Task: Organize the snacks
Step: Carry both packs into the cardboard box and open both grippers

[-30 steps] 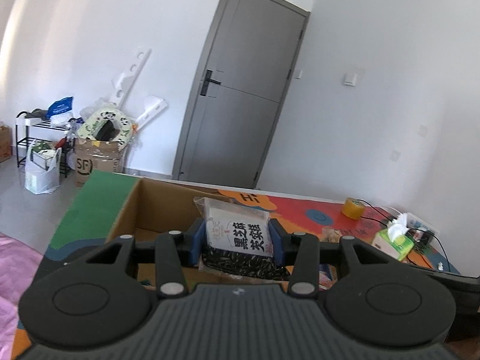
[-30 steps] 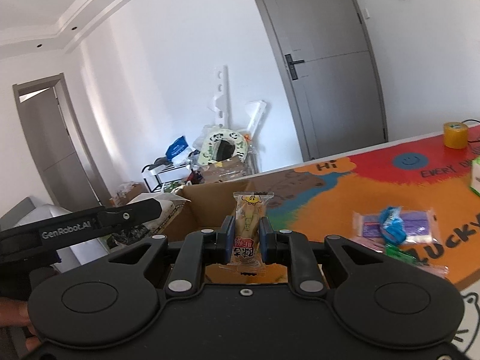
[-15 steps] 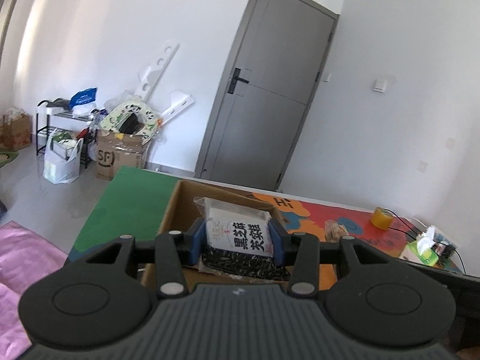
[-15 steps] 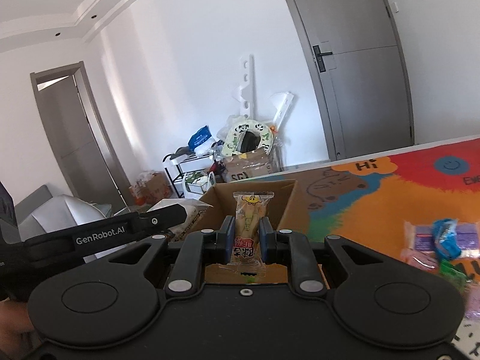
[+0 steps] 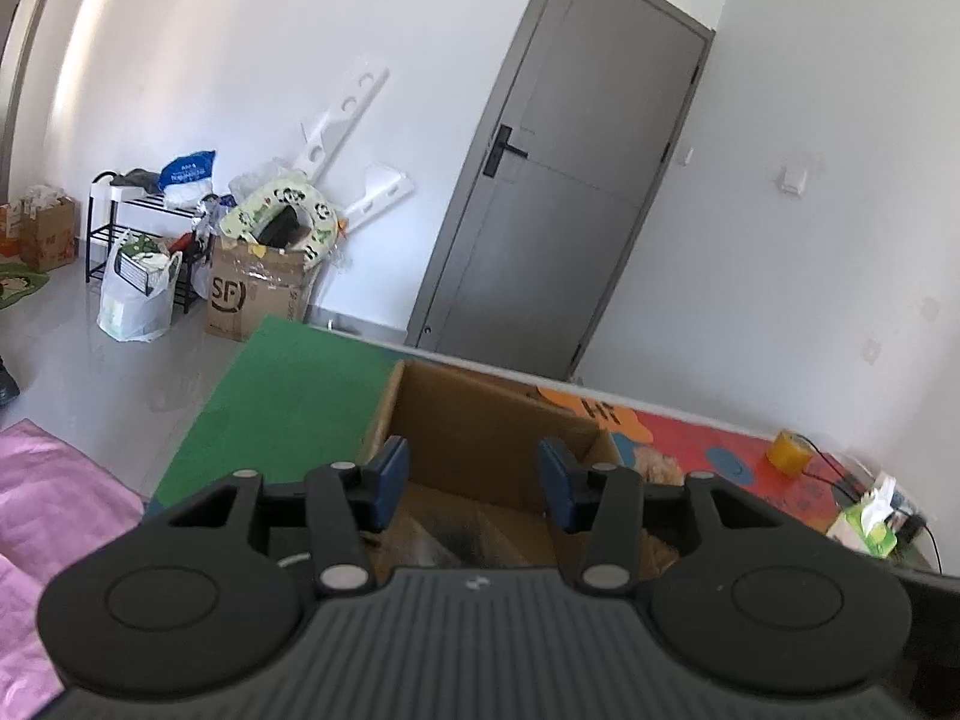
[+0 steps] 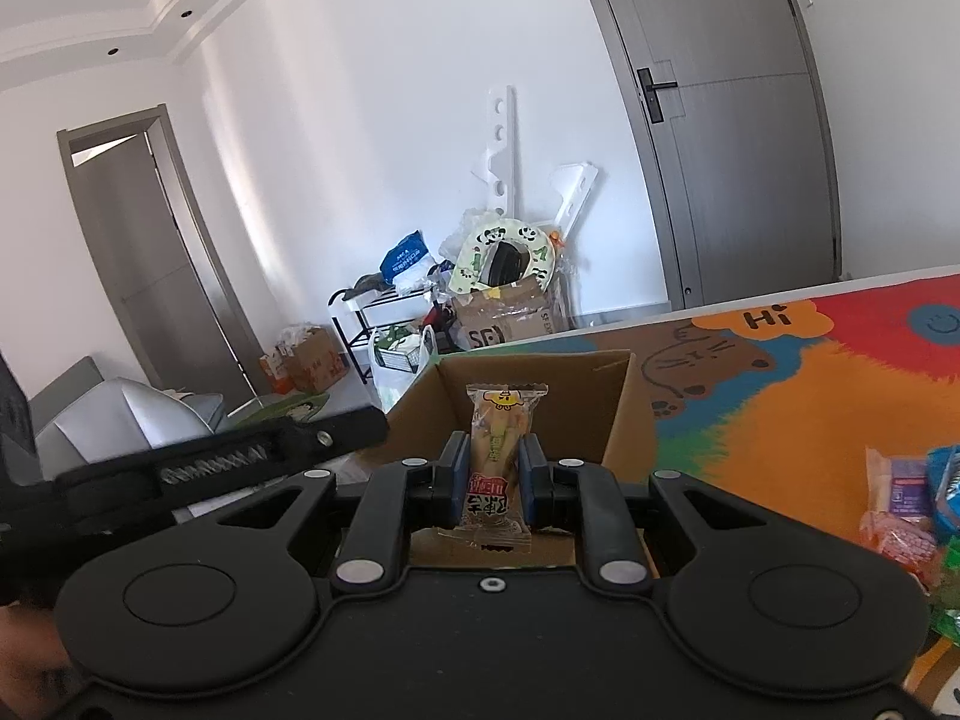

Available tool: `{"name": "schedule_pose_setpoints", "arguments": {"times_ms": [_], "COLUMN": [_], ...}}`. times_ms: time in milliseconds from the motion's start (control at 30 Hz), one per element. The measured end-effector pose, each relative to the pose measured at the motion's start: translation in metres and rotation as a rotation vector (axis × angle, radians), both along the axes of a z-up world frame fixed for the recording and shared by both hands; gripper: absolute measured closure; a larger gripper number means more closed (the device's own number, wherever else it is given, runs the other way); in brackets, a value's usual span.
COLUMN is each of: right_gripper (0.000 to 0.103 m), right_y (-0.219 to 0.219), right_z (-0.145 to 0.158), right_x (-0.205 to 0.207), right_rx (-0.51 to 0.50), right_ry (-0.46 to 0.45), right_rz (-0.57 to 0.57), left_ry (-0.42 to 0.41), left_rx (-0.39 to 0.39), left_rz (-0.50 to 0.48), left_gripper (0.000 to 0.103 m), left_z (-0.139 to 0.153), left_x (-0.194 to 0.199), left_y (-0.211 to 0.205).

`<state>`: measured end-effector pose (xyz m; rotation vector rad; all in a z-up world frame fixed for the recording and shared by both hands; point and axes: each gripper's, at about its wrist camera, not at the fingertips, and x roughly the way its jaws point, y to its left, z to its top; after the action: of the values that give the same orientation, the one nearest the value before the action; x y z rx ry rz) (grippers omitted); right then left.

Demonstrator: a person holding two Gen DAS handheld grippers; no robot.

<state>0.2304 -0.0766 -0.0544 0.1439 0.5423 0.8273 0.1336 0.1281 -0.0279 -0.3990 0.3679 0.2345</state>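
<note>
An open cardboard box (image 5: 480,426) stands on the colourful table mat, right below my left gripper (image 5: 474,474). Its jaws are opening, and nothing is between the blue pads (image 5: 390,480). A blurred dark and white packet (image 5: 444,537) lies down inside the box. My right gripper (image 6: 491,468) is shut on a narrow clear snack packet (image 6: 501,432) with a red label, held upright over the near side of the box (image 6: 540,384). The black body of the left gripper (image 6: 228,462) crosses the left of the right wrist view.
Several loose snack packets (image 6: 906,504) lie on the mat (image 6: 780,420) to the right of the box. A yellow tape roll (image 5: 789,459), a green tissue pack (image 5: 870,522) and cables sit at the far right. Pink cloth (image 5: 48,510) lies beyond the table's left edge.
My left gripper has let go of the white and black packet, which has dropped into the box. Both grippers have moved over the box; the right one still grips its snack.
</note>
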Motion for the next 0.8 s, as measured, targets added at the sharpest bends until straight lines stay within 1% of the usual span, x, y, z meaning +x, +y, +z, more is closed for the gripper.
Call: {"name": "schedule_pose_setpoints", "arguments": {"times_ms": [167,233,267,333,367,400,433,500,567,633,800], "right_gripper": [0.084,0.077,0.07,0.069,0.068,0.066,0.064,0.055,0.05,0.048,0.032], "right_y": [0.008,0.009,0.007,0.002,-0.001,-0.004,-0.008,-0.016,-0.025,-0.035,-0.062], "right_z": [-0.003,-0.003,-0.003,-0.004,-0.004,-0.005,-0.005,-0.005,-0.004,-0.004,-0.001], "right_x": [0.003,0.003,0.003,0.002,0.002,0.001,0.0,-0.001,-0.004,-0.006,-0.014], "right_rx": [0.0,-0.007,-0.005,0.003,0.005,0.008,0.01,0.01,0.011,0.013,0.015], "right_ry": [0.002,0.011,0.016,0.02,0.025,0.031,0.038,0.039,0.04,0.046,0.033], "right_rz": [0.011,0.004,-0.004,-0.012,-0.013,-0.017,-0.023,-0.036,-0.052,-0.065,-0.106], "left_ry": [-0.002,0.001,0.005,0.015,0.018,0.018,0.018,0.024,0.033,0.04,0.042], "left_rx": [-0.01,-0.011,-0.009,-0.006,-0.004,-0.001,0.001,0.0,-0.004,-0.003,0.006], "left_rz": [0.017,0.023,0.025,0.026,0.026,0.024,0.024,0.024,0.025,0.022,0.012], "left_gripper": [0.053,0.05,0.047,0.039,0.033,0.029,0.028,0.022,0.019,0.017,0.008], "left_z": [0.005,0.006,0.006,0.006,0.006,0.007,0.007,0.008,0.008,0.009,0.01], "left_x": [-0.009,-0.013,-0.015,-0.016,-0.018,-0.019,-0.019,-0.02,-0.018,-0.018,-0.022], "left_y": [0.003,0.001,0.0,-0.002,-0.003,-0.005,-0.007,-0.011,-0.014,-0.019,-0.034]}}
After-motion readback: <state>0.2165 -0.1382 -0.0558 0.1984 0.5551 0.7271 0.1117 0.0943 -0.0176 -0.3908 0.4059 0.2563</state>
